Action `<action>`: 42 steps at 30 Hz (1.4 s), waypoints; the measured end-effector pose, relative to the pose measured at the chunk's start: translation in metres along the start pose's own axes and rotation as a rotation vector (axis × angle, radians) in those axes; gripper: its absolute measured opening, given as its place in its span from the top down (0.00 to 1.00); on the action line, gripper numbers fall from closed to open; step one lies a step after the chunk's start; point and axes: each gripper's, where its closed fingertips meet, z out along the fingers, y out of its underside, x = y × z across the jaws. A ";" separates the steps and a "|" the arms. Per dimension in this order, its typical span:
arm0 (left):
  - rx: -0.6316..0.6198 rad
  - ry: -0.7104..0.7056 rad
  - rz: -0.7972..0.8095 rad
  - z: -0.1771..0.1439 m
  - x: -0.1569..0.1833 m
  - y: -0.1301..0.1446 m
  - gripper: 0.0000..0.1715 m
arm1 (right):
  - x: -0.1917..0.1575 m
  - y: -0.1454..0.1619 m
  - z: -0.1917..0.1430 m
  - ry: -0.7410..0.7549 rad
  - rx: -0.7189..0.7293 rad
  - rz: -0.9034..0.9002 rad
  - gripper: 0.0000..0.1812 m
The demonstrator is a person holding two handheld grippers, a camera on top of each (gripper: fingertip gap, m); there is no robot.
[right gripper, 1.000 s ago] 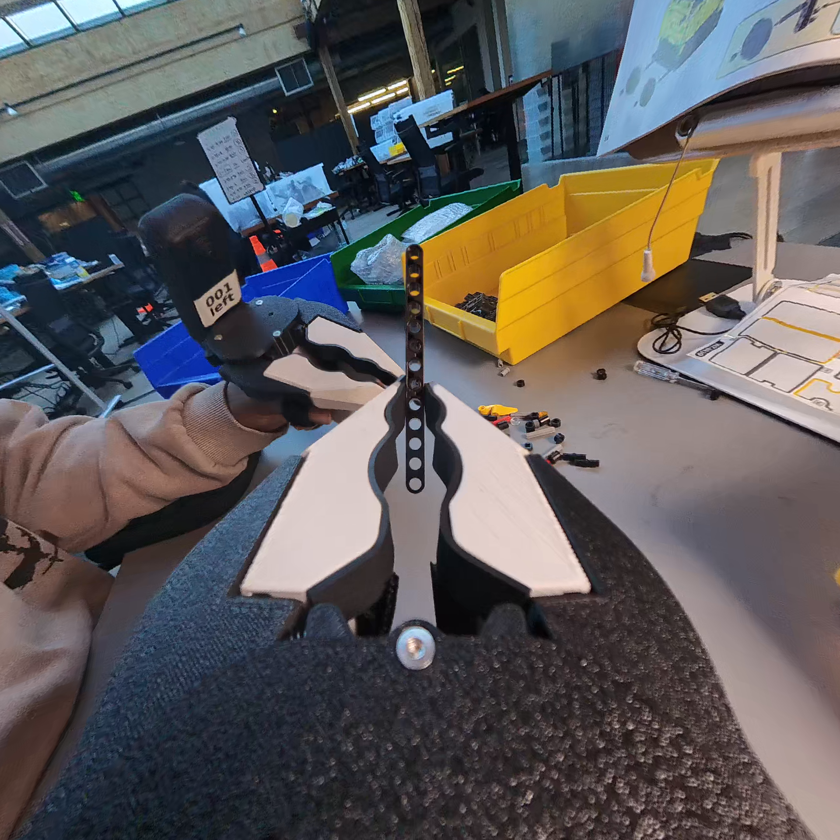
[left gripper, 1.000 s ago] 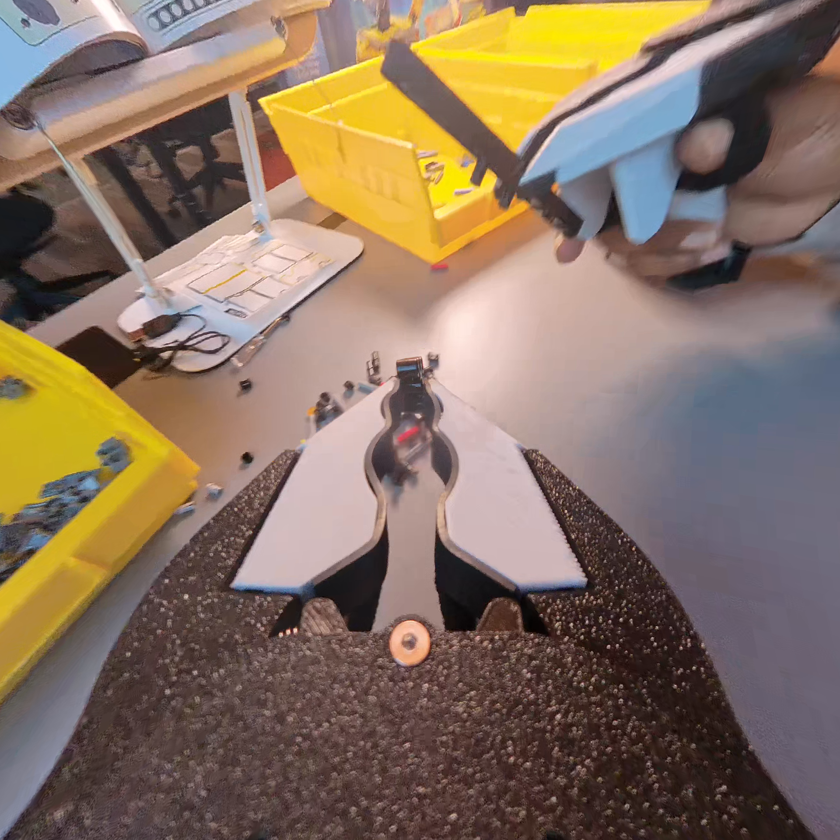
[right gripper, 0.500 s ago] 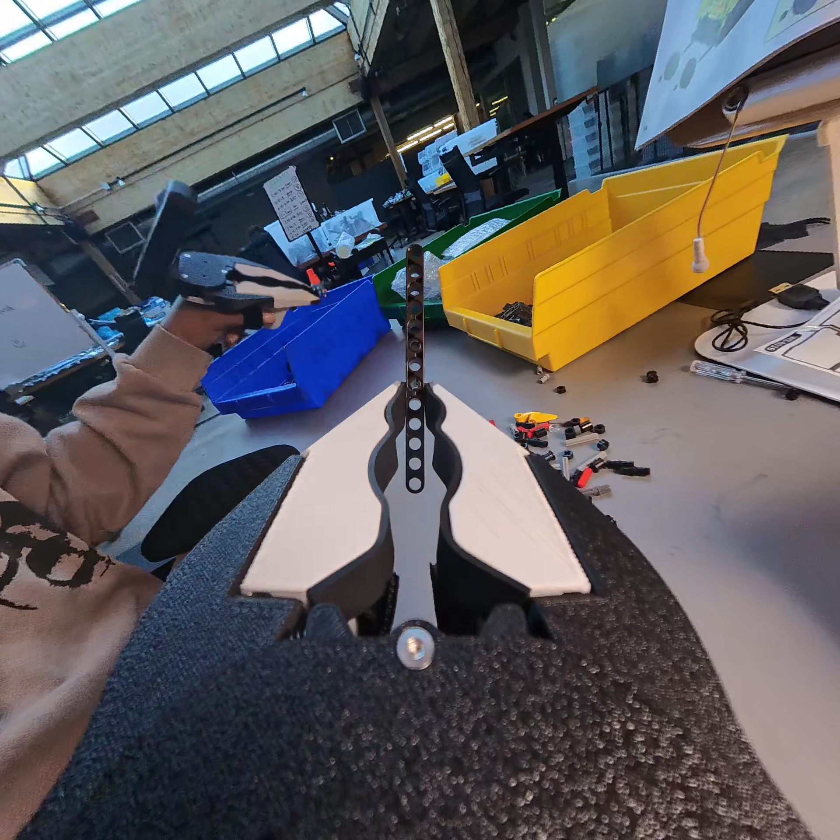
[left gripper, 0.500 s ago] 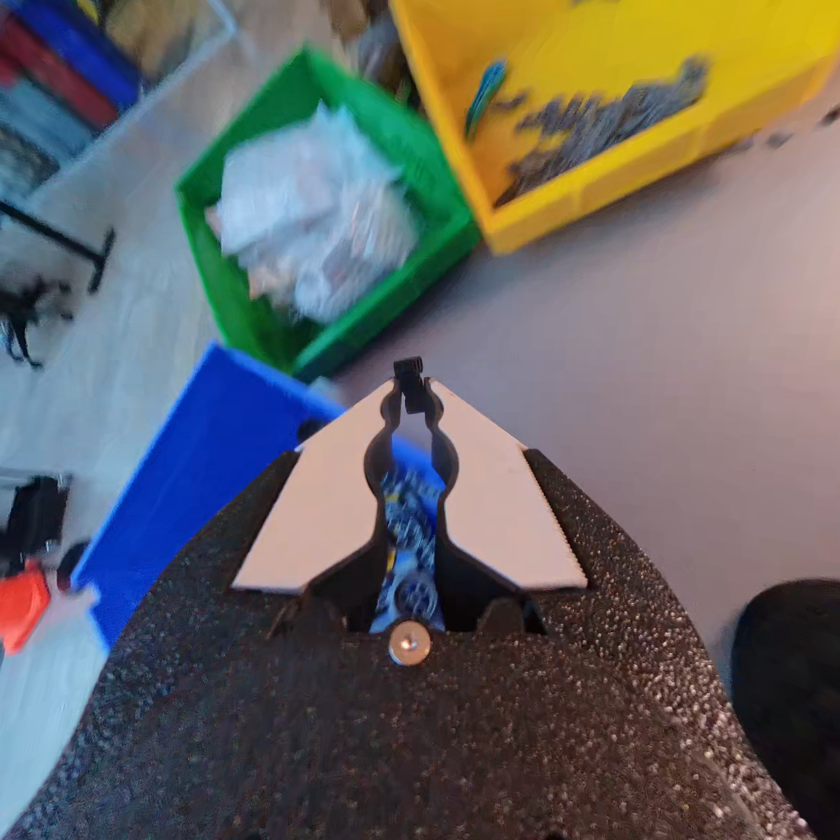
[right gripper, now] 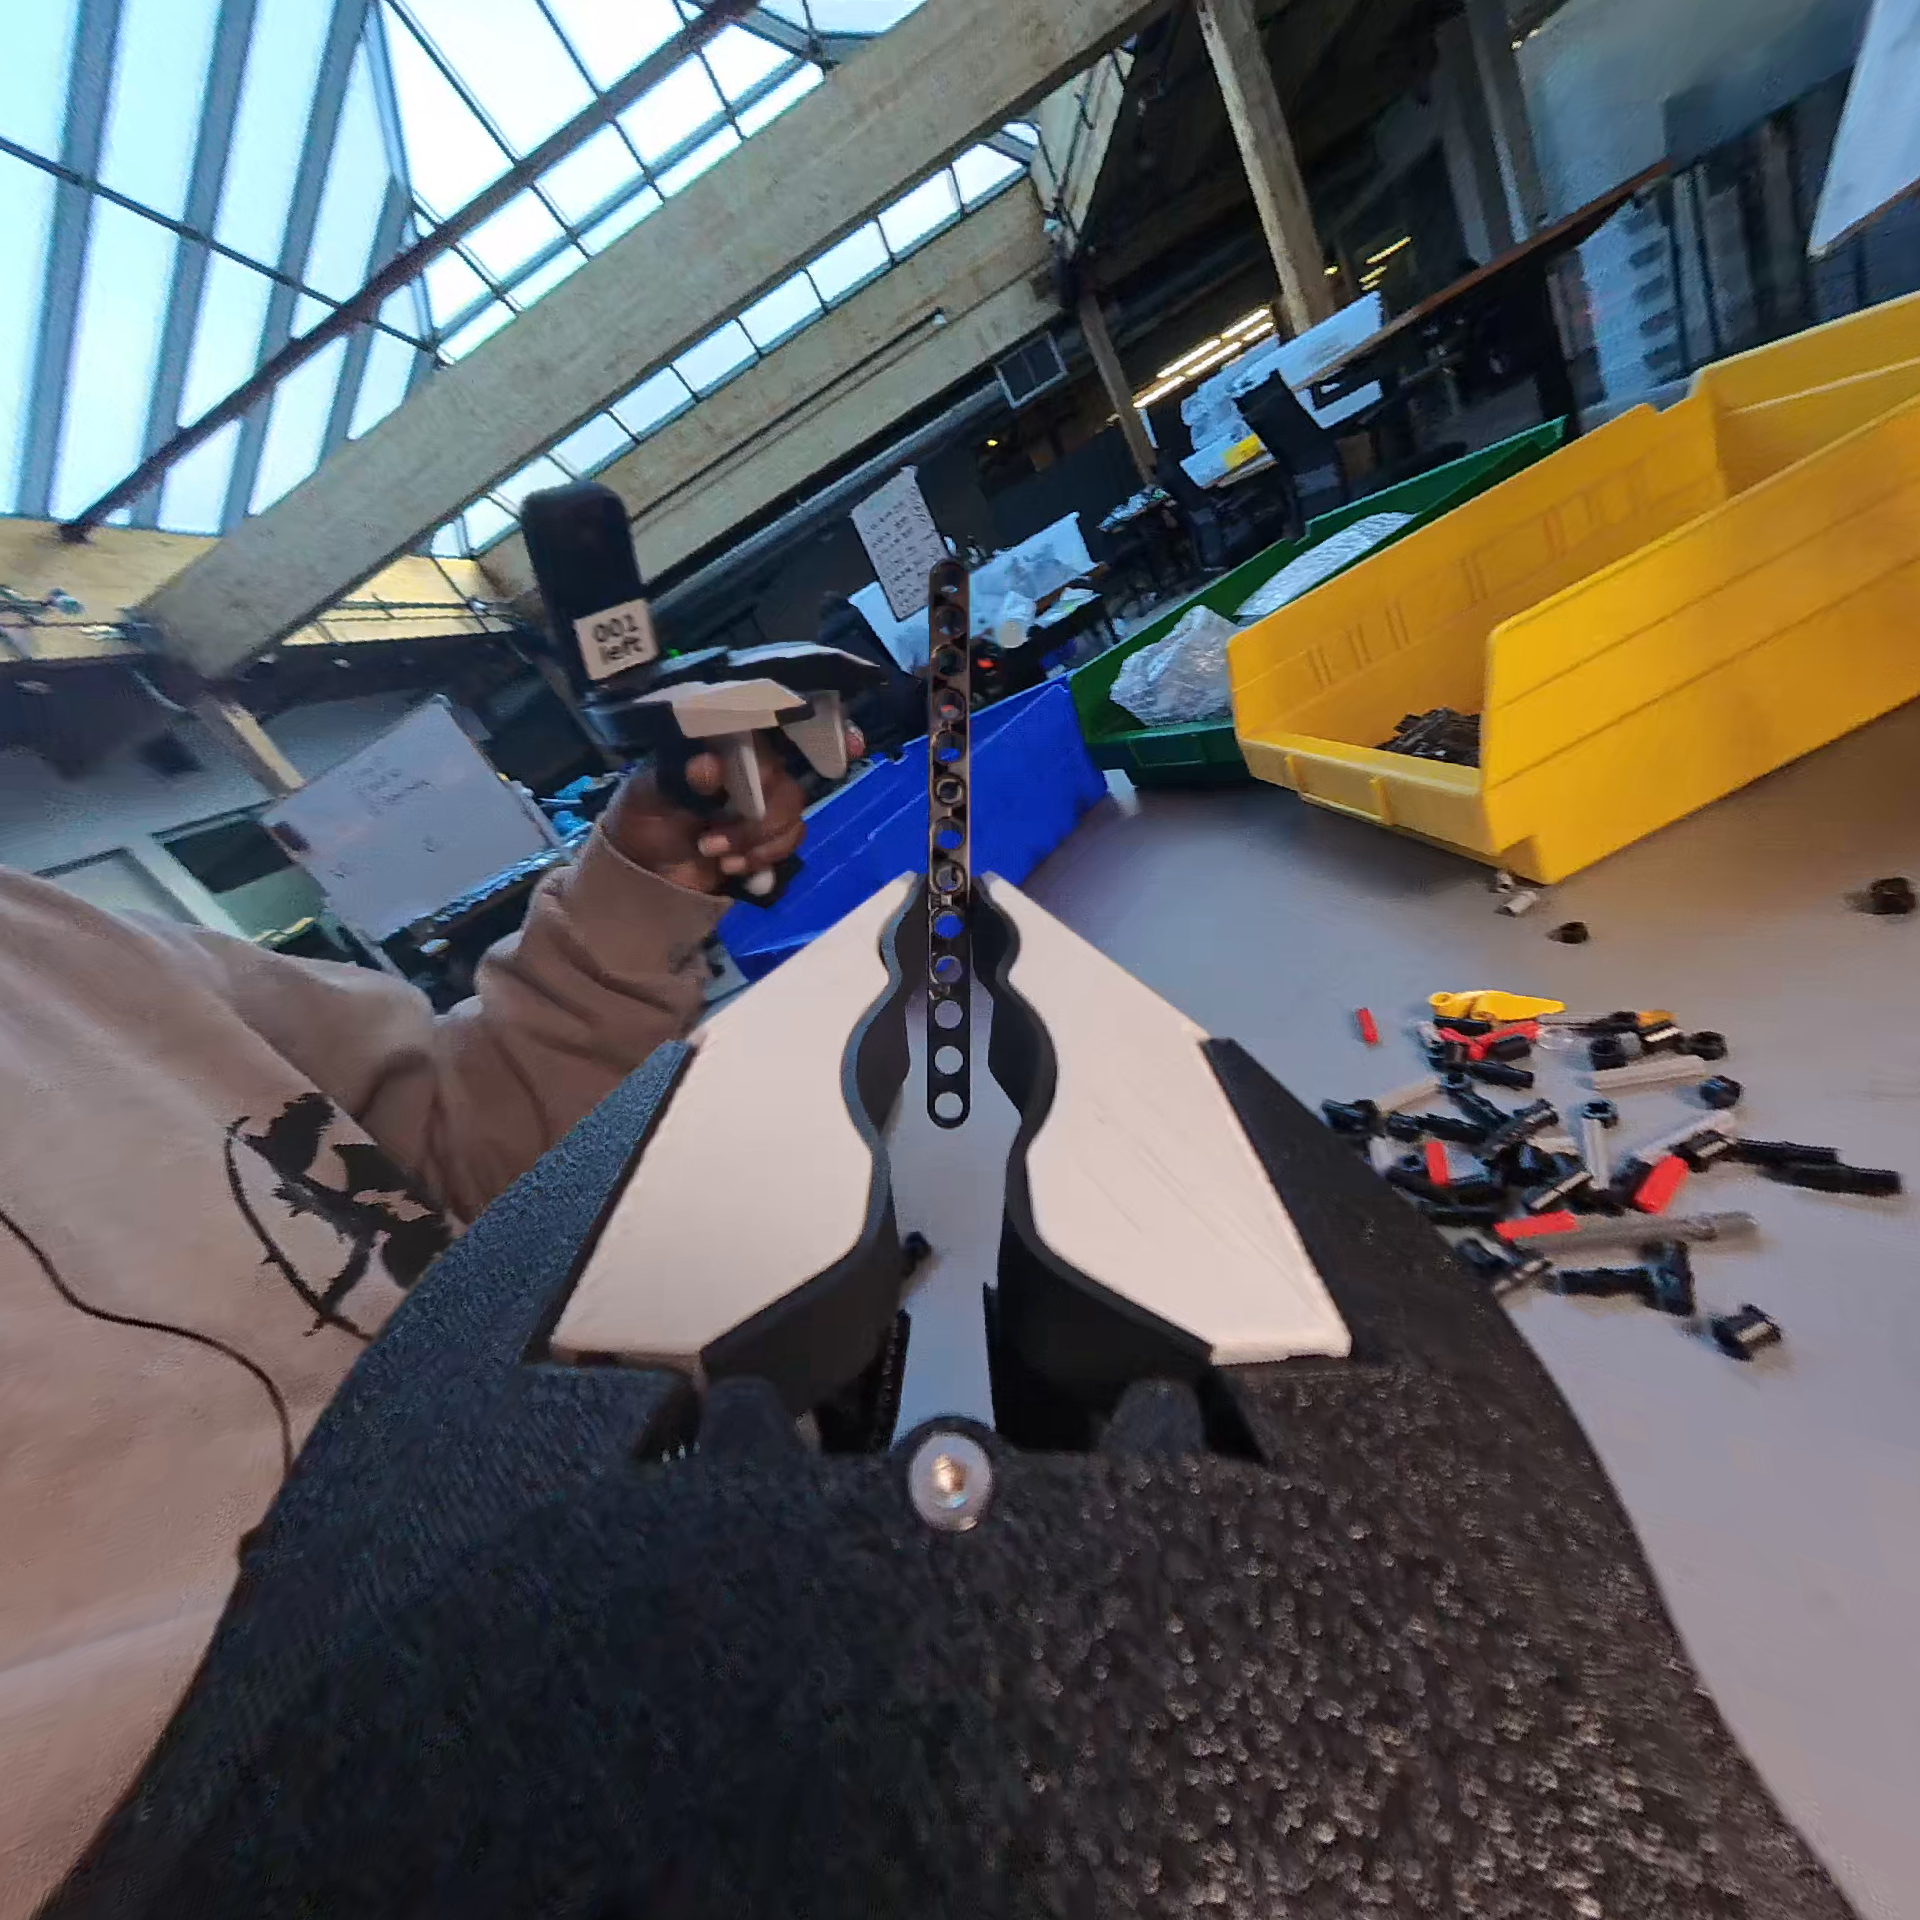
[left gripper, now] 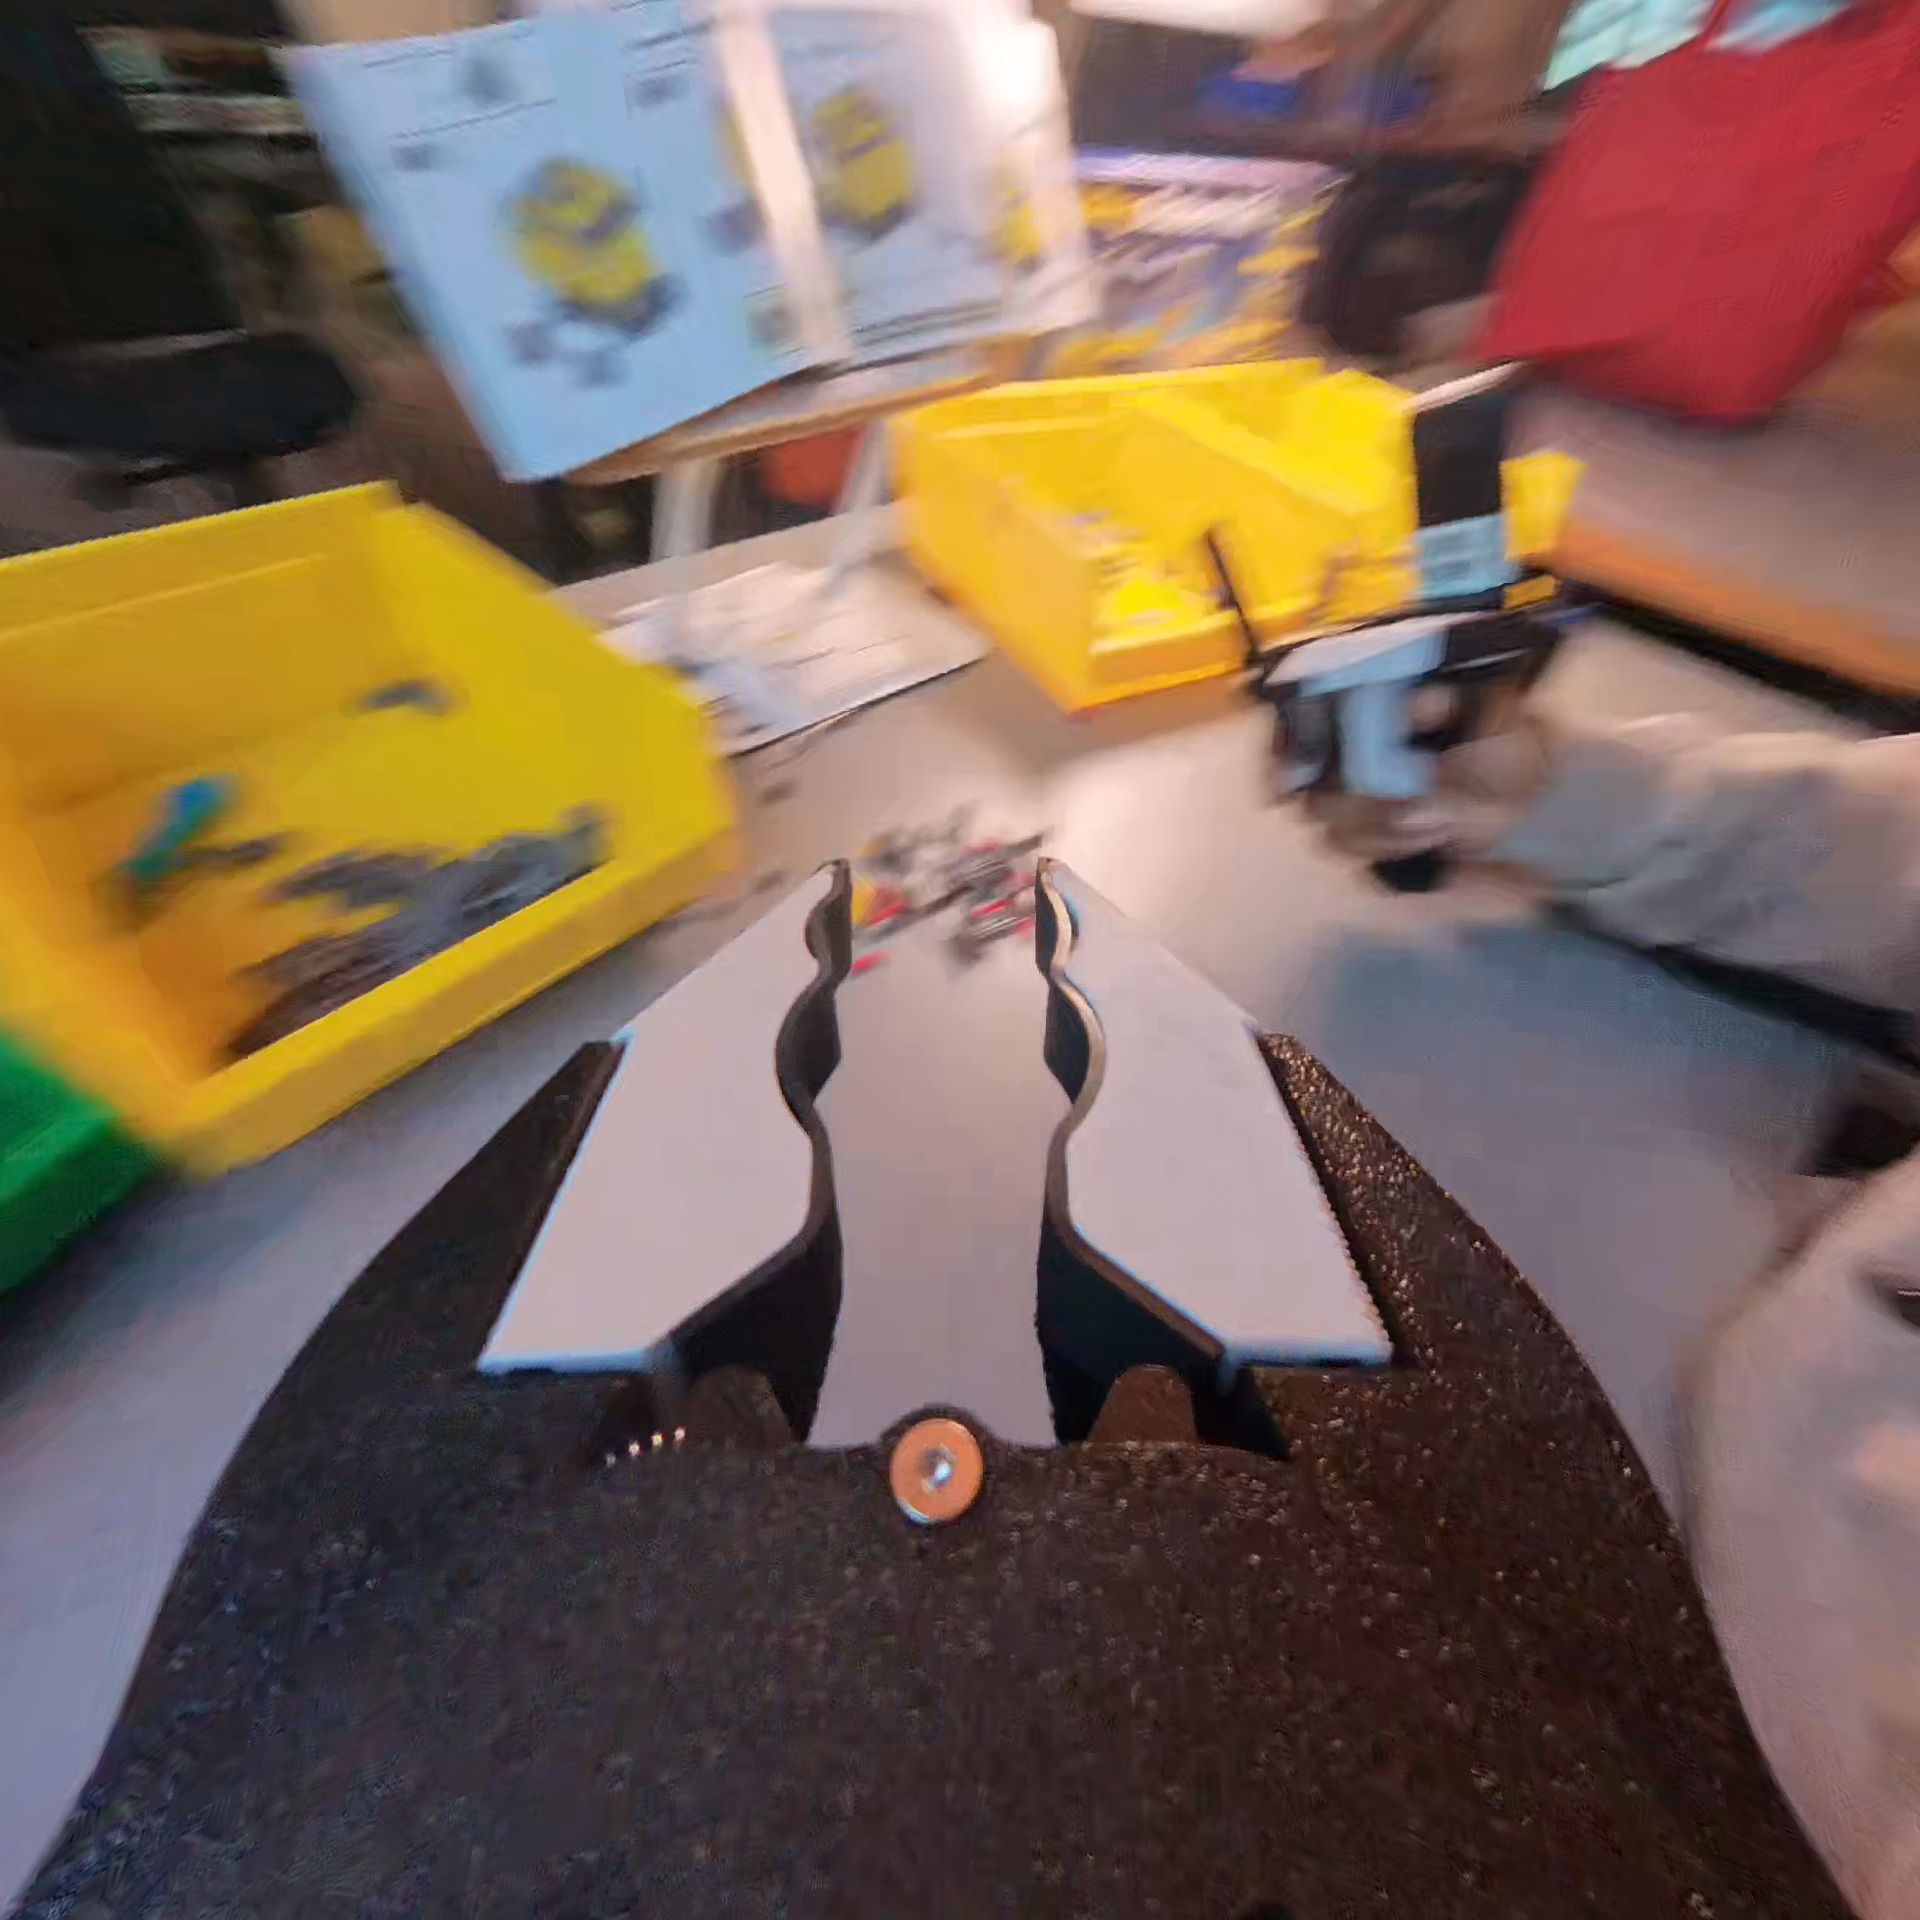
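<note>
Grey desk (right gripper: 1299, 935) under a glazed roof is carrying bins and loose parts.

Right tool (right gripper: 949, 883): its jaws are clamping shut on a long black strip with holes (right gripper: 948, 790), which is standing upright out of the tips, most of its length projecting beyond them. To the right of this tool, a scatter of small black, grey and red pieces (right gripper: 1558, 1153) is lying on the desk; beyond it a yellow bin (right gripper: 1621, 665), a green bin (right gripper: 1174, 727) and a blue bin (right gripper: 997, 769) are sitting in a row.

Left tool (left gripper: 943, 883): its jaws are standing apart, holding nothing, and it is hanging in the air to the left of the strip. Its own view is blurring heavily; the small pieces (left gripper: 956, 873) are lying just ahead of its tips.

Handling judgement: keeping the strip pinched square is advisable, since so long a lever could pivot between the tips.
</note>
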 end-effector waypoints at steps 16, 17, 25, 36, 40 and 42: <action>0.017 0.629 -0.135 0.131 0.104 -0.009 0.96 | -0.022 -0.003 -0.001 -0.150 0.028 0.034 0.97; 0.015 0.635 -0.144 0.130 0.104 -0.007 0.96 | -0.021 -0.001 -0.001 -0.150 0.021 0.034 0.97; -0.116 0.589 0.056 0.131 0.099 0.031 0.96 | -0.016 0.008 -0.006 -0.082 -0.112 -0.114 0.90; -0.130 0.651 -0.032 0.134 0.107 0.045 0.97 | -0.010 0.030 -0.002 -0.048 -0.218 -0.155 0.97; -0.101 0.682 -0.091 0.133 0.107 0.042 0.98 | -0.011 0.029 -0.001 -0.059 -0.214 -0.146 0.97; -0.093 0.683 -0.107 0.133 0.108 0.041 0.98 | -0.011 0.029 -0.002 -0.066 -0.212 -0.128 0.97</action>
